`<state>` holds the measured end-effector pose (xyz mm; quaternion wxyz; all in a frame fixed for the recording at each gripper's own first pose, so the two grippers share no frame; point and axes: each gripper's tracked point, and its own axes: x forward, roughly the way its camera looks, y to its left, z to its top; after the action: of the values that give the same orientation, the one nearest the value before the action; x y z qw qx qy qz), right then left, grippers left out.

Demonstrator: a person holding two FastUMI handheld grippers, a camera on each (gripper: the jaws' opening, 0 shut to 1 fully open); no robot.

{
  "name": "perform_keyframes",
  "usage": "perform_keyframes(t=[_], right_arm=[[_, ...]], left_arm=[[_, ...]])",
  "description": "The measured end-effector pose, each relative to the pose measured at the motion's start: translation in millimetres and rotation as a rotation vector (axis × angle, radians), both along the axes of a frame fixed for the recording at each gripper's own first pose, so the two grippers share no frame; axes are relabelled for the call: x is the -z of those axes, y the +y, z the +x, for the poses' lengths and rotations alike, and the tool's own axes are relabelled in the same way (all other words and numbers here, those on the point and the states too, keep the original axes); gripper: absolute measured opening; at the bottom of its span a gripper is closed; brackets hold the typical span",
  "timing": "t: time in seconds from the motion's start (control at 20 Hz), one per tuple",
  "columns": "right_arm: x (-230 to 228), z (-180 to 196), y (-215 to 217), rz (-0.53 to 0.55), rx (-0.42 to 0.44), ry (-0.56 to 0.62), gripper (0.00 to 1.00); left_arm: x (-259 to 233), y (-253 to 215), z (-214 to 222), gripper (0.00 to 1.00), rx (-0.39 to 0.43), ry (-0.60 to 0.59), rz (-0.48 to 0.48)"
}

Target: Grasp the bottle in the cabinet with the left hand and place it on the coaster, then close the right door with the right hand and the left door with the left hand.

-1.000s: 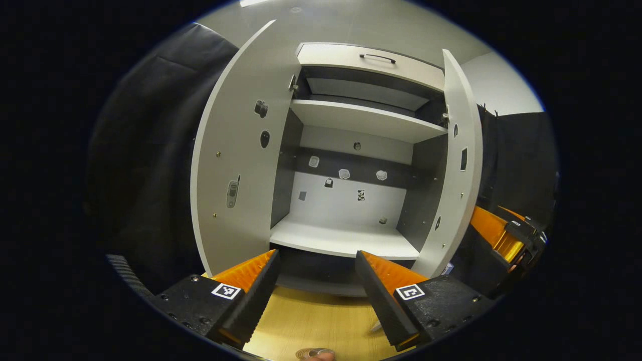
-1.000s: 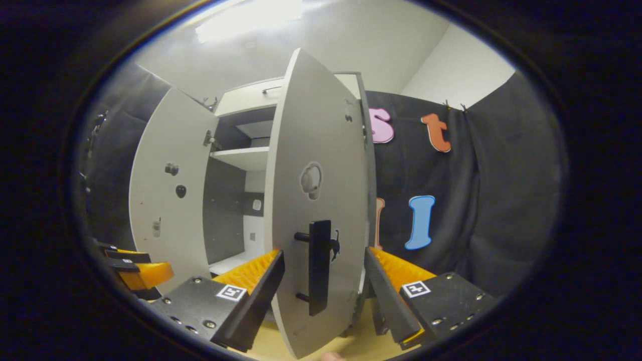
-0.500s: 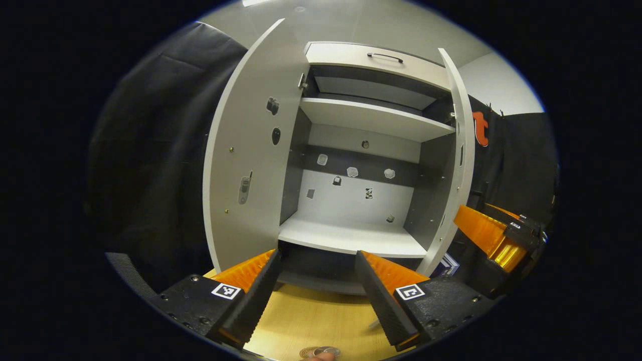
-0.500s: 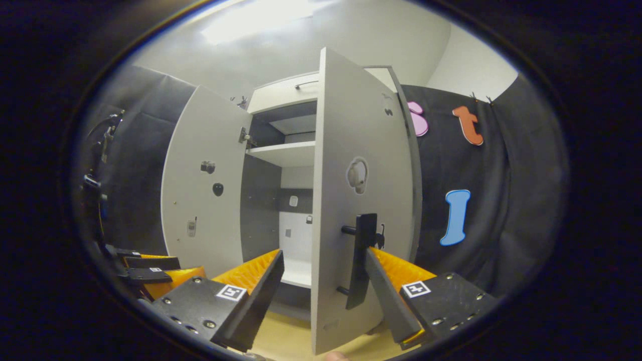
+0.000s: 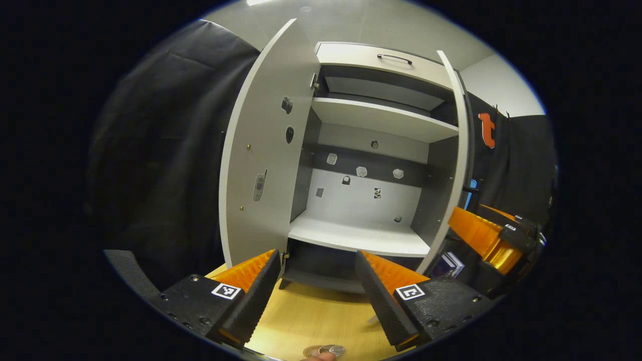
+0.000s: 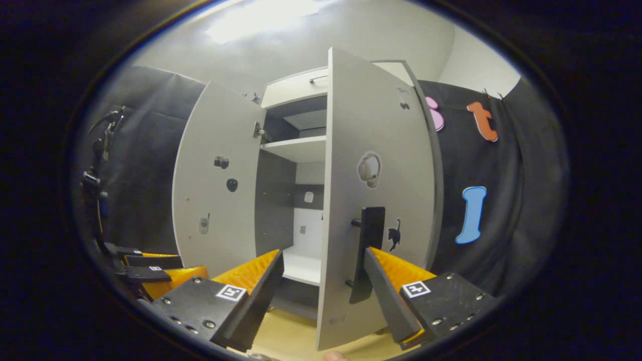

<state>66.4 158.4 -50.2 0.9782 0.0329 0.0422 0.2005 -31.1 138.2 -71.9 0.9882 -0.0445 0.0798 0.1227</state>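
The grey cabinet [image 5: 373, 57] stands on a wooden tabletop [image 5: 313, 321] with both doors open and its lower shelf [image 5: 358, 238] bare. My left gripper [image 5: 316, 296] is open in front of it, holding nothing. At that view's bottom edge a small silvery round cap [image 5: 335, 349] sits over a brownish disc; I cannot tell more. In the right gripper view my right gripper [image 6: 321, 296] is open astride the right door [image 6: 381, 150], its right finger [image 6: 388, 293] against the outer face by the black handle [image 6: 370, 240]. The left door [image 5: 261, 150] stands wide open.
Black cloth walls close in on both sides of the cabinet. A drawer with a dark handle [image 5: 394, 58] tops the cabinet. The right gripper [image 5: 484, 238] shows at the right of the left gripper view; the left gripper [image 6: 150, 271] shows low on the left of the right gripper view.
The right door has swung inward and now stands edge-on in the left gripper view. My right gripper moved with it along the handle side. The left gripper drifted slightly, still open.
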Motion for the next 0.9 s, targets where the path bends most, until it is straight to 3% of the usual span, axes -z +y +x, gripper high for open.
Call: perform_keyframes(t=[0.15, 0.35, 0.4, 0.45, 0.85, 0.9], right_arm=[[8.1, -0.5, 18.4, 0.003, -0.03, 0.018, 0.97], [10.6, -4.8, 35.9, -0.001, -0.065, 0.021, 0.93], [11.0, -6.2, 39.8, 0.0, -0.073, 0.023, 0.97], [11.7, -5.8, 43.4, 0.002, -0.081, 0.026, 0.93], [15.1, -13.3, 66.5, 0.021, -0.119, 0.044, 0.97], [15.2, -13.6, 68.8, 0.024, -0.122, 0.044, 0.97]], left_arm=[[-0.2, 9.2, -6.4, 0.96, -0.021, 0.005, 0.007], [-4.0, 28.2, -17.0, 0.96, -0.072, -0.003, 0.006], [-5.9, 34.2, -20.0, 0.96, -0.089, -0.006, 0.006], [-8.9, 40.1, -23.7, 0.97, -0.106, -0.012, 0.007], [-37.0, 94.4, -54.9, 0.96, -0.255, -0.076, 0.049], [-41.5, 102.6, -57.8, 0.92, -0.277, -0.086, 0.054]])
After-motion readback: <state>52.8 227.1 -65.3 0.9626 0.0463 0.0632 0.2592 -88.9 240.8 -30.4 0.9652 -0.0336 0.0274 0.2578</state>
